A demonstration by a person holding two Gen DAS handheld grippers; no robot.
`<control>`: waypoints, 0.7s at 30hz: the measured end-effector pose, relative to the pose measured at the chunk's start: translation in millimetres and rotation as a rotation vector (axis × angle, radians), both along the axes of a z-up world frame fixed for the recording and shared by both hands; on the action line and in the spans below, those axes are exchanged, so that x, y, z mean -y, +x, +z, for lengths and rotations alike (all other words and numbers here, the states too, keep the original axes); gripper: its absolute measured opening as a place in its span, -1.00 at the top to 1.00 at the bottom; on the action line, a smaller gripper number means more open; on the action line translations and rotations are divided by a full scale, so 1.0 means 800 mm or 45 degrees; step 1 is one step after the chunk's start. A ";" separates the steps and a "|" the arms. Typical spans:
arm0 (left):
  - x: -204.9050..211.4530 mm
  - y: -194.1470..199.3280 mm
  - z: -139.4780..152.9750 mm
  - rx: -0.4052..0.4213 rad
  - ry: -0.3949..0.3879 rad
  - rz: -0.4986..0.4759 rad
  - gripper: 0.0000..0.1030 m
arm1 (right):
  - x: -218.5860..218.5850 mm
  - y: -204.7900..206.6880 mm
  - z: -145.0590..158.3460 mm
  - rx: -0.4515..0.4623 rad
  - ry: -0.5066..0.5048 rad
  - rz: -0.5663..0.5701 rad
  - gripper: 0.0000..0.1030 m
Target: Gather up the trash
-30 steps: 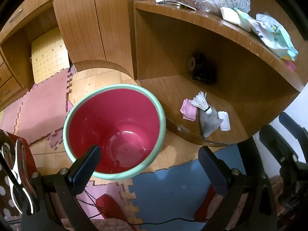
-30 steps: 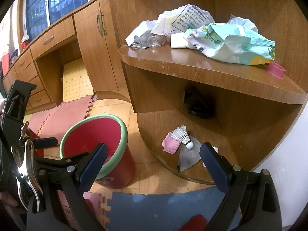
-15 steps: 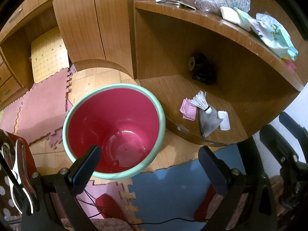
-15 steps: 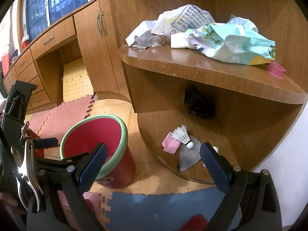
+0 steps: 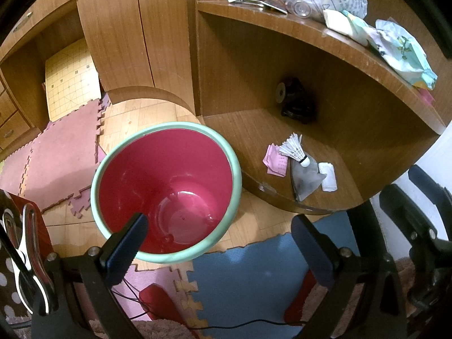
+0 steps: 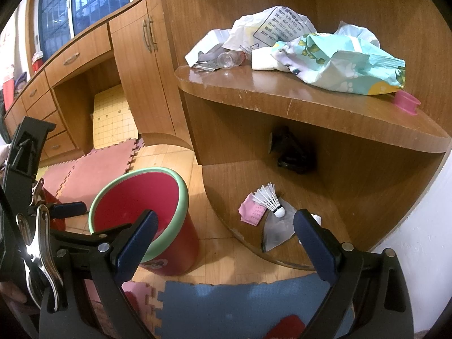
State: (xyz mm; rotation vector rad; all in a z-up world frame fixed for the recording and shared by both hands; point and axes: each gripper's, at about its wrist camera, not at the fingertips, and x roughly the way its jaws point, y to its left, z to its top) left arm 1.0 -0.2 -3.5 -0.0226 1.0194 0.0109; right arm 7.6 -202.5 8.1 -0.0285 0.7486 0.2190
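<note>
Nearest to us, our left gripper [image 5: 217,243] hangs with its two dark padded fingers spread wide and nothing between them, right above the round red plastic bin with a pale green rim [image 5: 166,192]. The bin stands on the wooden floor and looks empty, so we judge that no trash has been collected yet and that this gripper waits over the drop point. Our right gripper [image 6: 224,234] is likewise released and empty, pointed toward the low wooden shelf [image 6: 226,180] just beside the bin.

On that low shelf the trash lies in a loose cluster: a crumpled pink paper [image 6: 251,212], a white feather shuttlecock [image 6: 268,196] resting partly on a grey translucent wrapper [image 6: 275,230], and a small white roll [image 5: 327,173] that the right finger mostly hides in the right wrist view. Further back in shadow sits a black object [image 6: 291,152] we cannot identify.

On the upper wooden shelf [image 6: 310,104], crumpled white and turquoise printed bags [image 6: 339,62] are heaped, with a clear bottle [image 6: 228,58] partly buried and a pink ring [image 6: 406,103] at the far edge.
</note>
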 end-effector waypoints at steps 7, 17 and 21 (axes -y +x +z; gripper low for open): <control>0.000 0.000 0.000 -0.002 -0.001 -0.001 -0.99 | 0.000 0.000 0.000 0.001 0.000 0.001 -0.92; 0.018 -0.012 0.001 0.035 -0.025 -0.047 -0.99 | 0.000 -0.001 0.001 0.002 0.004 -0.004 -0.92; 0.022 -0.014 0.007 0.051 -0.034 -0.068 -0.99 | 0.001 -0.003 0.007 0.014 0.016 -0.007 -0.92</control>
